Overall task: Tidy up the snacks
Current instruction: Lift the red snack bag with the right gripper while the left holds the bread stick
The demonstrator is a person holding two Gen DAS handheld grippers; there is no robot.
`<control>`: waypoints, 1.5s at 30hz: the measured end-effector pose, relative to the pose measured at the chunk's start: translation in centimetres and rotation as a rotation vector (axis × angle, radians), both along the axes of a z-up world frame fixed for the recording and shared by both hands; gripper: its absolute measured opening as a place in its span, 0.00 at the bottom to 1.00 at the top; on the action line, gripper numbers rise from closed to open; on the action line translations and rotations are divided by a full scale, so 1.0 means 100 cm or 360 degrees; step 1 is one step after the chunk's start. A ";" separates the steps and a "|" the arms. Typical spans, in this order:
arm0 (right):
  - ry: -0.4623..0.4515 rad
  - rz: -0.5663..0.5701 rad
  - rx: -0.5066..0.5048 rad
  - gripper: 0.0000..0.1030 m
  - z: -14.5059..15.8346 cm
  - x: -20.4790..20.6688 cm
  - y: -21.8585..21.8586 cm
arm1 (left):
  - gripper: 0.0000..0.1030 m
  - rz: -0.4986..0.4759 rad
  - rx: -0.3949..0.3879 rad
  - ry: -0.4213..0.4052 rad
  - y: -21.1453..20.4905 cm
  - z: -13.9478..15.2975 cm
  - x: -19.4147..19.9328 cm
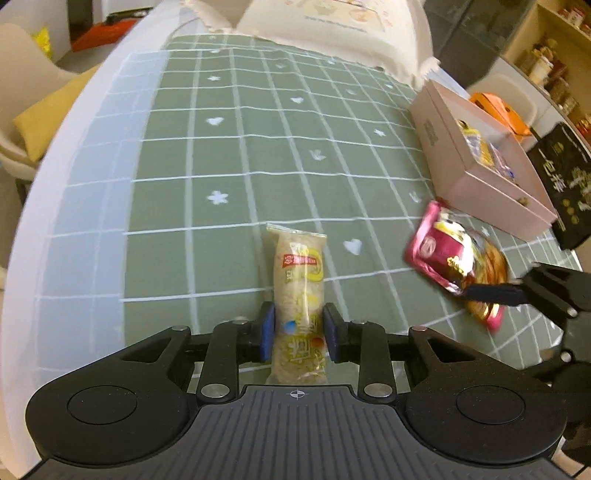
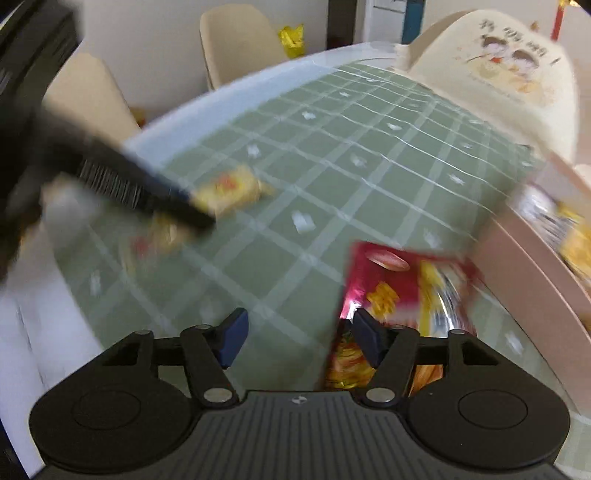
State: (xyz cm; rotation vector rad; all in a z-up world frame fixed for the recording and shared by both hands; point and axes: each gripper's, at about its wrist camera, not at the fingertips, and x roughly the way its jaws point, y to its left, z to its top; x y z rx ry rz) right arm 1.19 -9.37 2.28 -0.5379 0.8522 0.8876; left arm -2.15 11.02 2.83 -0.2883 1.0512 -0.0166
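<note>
A long clear-wrapped rice snack (image 1: 299, 280) lies lengthwise between the blue pads of my left gripper (image 1: 300, 332), which press on both its sides low over the green checked tablecloth (image 1: 221, 166). To its right lies a pink snack packet (image 1: 443, 254), with one finger (image 1: 487, 293) of the right gripper across its near end. In the blurred right wrist view my right gripper (image 2: 301, 339) stands open over bare cloth. The pink packet (image 2: 399, 288) lies under and beyond its right finger, not between the pads. The left gripper (image 2: 199, 212) shows at the left with its yellow-labelled snack (image 2: 229, 190).
An open pink box (image 1: 480, 184) holding several snack packets (image 1: 484, 151) stands at the table's right side, also seen in the right wrist view (image 2: 517, 266). A black bag (image 1: 565, 184) stands beside it. A cream printed bag (image 1: 332, 33) sits at the far edge. Chairs (image 2: 236, 40) stand beyond the table.
</note>
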 end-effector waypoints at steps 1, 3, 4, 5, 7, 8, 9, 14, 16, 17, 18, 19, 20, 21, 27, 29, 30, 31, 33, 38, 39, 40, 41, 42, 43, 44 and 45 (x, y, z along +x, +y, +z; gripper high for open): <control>-0.0041 -0.0030 -0.0016 0.72 0.000 -0.005 -0.009 | 0.32 -0.0021 0.0001 0.0001 -0.005 0.000 0.001; -0.0108 -0.0144 -0.0058 0.72 0.002 -0.008 -0.029 | 0.32 -0.0074 0.0011 0.0001 -0.017 0.000 0.003; -0.0118 -0.0217 -0.0059 0.72 0.004 -0.008 -0.039 | 0.32 -0.0101 0.0007 0.0004 -0.023 0.000 0.004; -0.0118 -0.0280 -0.0030 0.72 0.008 -0.008 -0.048 | 0.32 -0.0129 0.0006 0.0004 -0.030 0.000 0.006; -0.0080 -0.0368 0.0097 0.73 0.018 -0.006 -0.067 | 0.32 -0.0161 0.0023 0.0002 -0.040 0.000 0.006; -0.0063 -0.0395 0.0149 0.74 0.023 -0.005 -0.074 | 0.32 -0.0171 0.0031 0.0001 -0.044 0.000 0.006; -0.0054 -0.0424 0.0195 0.77 0.027 -0.001 -0.078 | 0.32 -0.0175 0.0036 0.0002 -0.046 0.000 0.006; 0.0027 -0.0567 0.0357 0.78 0.027 0.048 -0.078 | 0.32 -0.0168 0.0077 0.0020 -0.050 0.001 -0.003; 0.0106 -0.0643 0.0399 0.78 0.020 0.073 -0.073 | 0.32 -0.0174 0.0100 0.0025 -0.052 0.001 -0.005; 0.0140 -0.0683 0.0411 0.78 0.016 0.083 -0.070 | 0.32 -0.0175 0.0106 0.0026 -0.052 0.001 -0.006; 0.0168 -0.0719 0.0414 0.78 0.011 0.091 -0.067 | 0.32 -0.0173 0.0107 0.0027 -0.051 0.001 -0.007; 0.0191 -0.0740 0.0412 0.78 0.007 0.096 -0.064 | 0.32 -0.0168 0.0104 0.0024 -0.051 0.001 -0.009; 0.0205 -0.0751 0.0412 0.79 0.004 0.097 -0.061 | 0.32 -0.0163 0.0100 0.0022 -0.050 0.001 -0.009; 0.0207 -0.0754 0.0416 0.80 0.003 0.094 -0.061 | 0.32 -0.0158 0.0096 0.0018 -0.050 0.001 -0.010; 0.0389 -0.0481 0.0413 0.80 0.010 0.065 -0.057 | 0.32 -0.0151 0.0101 0.0011 -0.050 0.001 -0.008; 0.0345 -0.0487 0.0387 0.80 0.011 0.061 -0.051 | 0.32 -0.0153 0.0100 0.0015 -0.050 0.001 -0.008; 0.0316 -0.0491 0.0365 0.80 0.010 0.060 -0.046 | 0.32 -0.0155 0.0102 0.0018 -0.050 0.001 -0.007; 0.0297 -0.0488 0.0343 0.81 0.008 0.061 -0.041 | 0.32 -0.0158 0.0105 0.0020 -0.051 0.001 -0.007; 0.0267 -0.0479 0.0302 0.84 0.003 0.063 -0.029 | 0.32 -0.0160 0.0111 0.0022 -0.051 0.001 -0.007; 0.0162 -0.0377 0.0242 0.96 -0.007 0.066 0.000 | 0.32 -0.0154 0.0107 0.0030 -0.051 0.001 -0.006; 0.0130 -0.0367 0.0219 0.96 -0.008 0.065 0.005 | 0.32 -0.0155 0.0111 0.0031 -0.051 0.001 -0.006; 0.0102 -0.0358 0.0193 0.95 -0.009 0.063 0.009 | 0.32 -0.0156 0.0115 0.0031 -0.051 0.001 -0.005; 0.0082 -0.0364 0.0172 0.94 -0.010 0.062 0.011 | 0.32 -0.0157 0.0120 0.0030 -0.052 0.001 -0.005; 0.0071 -0.0380 0.0158 0.90 -0.009 0.061 0.011 | 0.32 -0.0157 0.0122 0.0027 -0.052 0.001 -0.005; 0.0062 -0.0403 0.0148 0.82 -0.008 0.059 0.008 | 0.32 -0.0158 0.0122 0.0023 -0.052 0.001 -0.005; 0.0046 -0.0425 0.0139 0.79 -0.007 0.056 0.004 | 0.32 -0.0160 0.0120 0.0018 -0.052 0.001 -0.005; 0.0064 -0.0450 0.0144 0.74 -0.005 0.055 -0.002 | 0.32 -0.0164 0.0110 0.0013 -0.053 0.000 -0.005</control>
